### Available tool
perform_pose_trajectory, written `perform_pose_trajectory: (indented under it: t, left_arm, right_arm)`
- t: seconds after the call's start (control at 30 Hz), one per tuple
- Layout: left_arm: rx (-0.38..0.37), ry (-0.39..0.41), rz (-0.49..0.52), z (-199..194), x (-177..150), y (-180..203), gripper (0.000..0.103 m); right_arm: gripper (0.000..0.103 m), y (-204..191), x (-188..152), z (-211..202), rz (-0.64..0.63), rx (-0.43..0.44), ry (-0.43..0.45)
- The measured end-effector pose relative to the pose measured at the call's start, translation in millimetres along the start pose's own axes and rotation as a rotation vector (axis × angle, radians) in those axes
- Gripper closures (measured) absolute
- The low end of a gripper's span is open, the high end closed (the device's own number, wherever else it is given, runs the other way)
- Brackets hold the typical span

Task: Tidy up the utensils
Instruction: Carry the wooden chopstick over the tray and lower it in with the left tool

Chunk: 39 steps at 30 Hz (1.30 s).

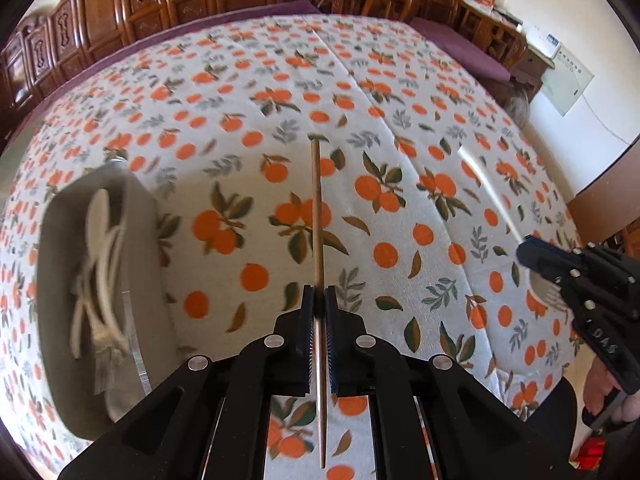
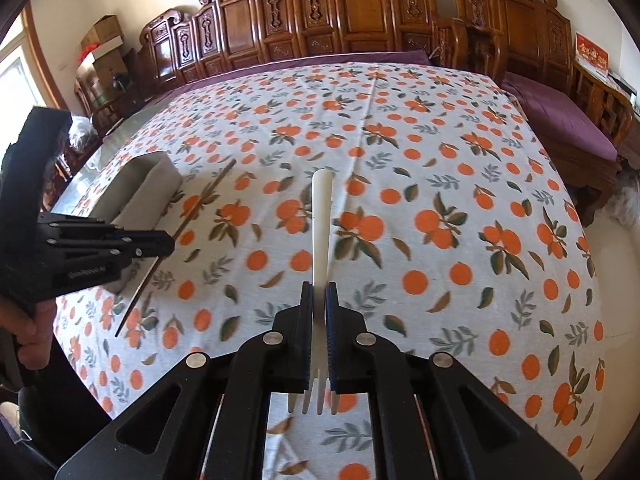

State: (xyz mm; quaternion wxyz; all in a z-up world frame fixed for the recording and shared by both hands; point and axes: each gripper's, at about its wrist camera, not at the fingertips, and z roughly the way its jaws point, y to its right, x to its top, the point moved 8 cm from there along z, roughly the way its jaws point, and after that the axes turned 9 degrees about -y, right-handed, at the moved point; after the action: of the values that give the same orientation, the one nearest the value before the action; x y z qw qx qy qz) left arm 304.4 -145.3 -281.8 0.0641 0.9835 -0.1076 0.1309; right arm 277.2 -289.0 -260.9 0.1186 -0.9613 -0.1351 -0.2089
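My left gripper (image 1: 319,300) is shut on a brown wooden chopstick (image 1: 317,216) that points forward over the tablecloth; both also show at the left of the right wrist view (image 2: 160,240), chopstick (image 2: 204,196). My right gripper (image 2: 319,296) is shut on a white plastic fork (image 2: 322,216), handle forward, tines back between the fingers. It shows in the left wrist view (image 1: 528,252) at the right with the fork (image 1: 488,192). A grey utensil box (image 1: 136,280) at the left holds several white utensils (image 1: 100,248); it also shows in the right wrist view (image 2: 148,188).
A table with an orange-fruit tablecloth (image 2: 400,200) fills both views. Carved wooden furniture (image 2: 340,12) and a purple cushioned bench (image 2: 560,120) stand behind and to the right. Boxes (image 2: 104,48) sit at the far left.
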Motion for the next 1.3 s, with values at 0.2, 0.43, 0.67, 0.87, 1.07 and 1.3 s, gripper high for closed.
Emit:
perform_pose_trajectory:
  t: [0.2, 0.43, 0.67, 0.87, 1.07, 1.3]
  left_arm:
    - [-0.011, 0.053, -0.014, -31, -1, -18, 0.099]
    - [-0.007, 0.112, -0.029, -62, -3, -44, 0.099]
    - [-0.005, 0.154, -0.044, -84, -2, -67, 0.099]
    - [0.003, 0.173, -0.057, -90, 1, -87, 0.099]
    - [0.005, 0.163, -0.074, -83, 3, -115, 0.099]
    - [0.031, 0.172, -0.091, -81, 11, -146, 0.099]
  right_arm:
    - [0.096, -27, 6, -5, -0.025, 0.009, 0.012]
    - [0.096, -57, 15, -8, -0.052, 0.025, 0.02]
    - [0.096, -80, 24, -6, -0.071, 0.039, 0.023]
    - [0.096, -92, 26, -1, -0.079, 0.051, 0.015]
    - [0.096, -102, 26, 5, -0.087, 0.056, 0.004]
    - [0.096, -106, 25, 13, -0.089, 0.059, -0.012]
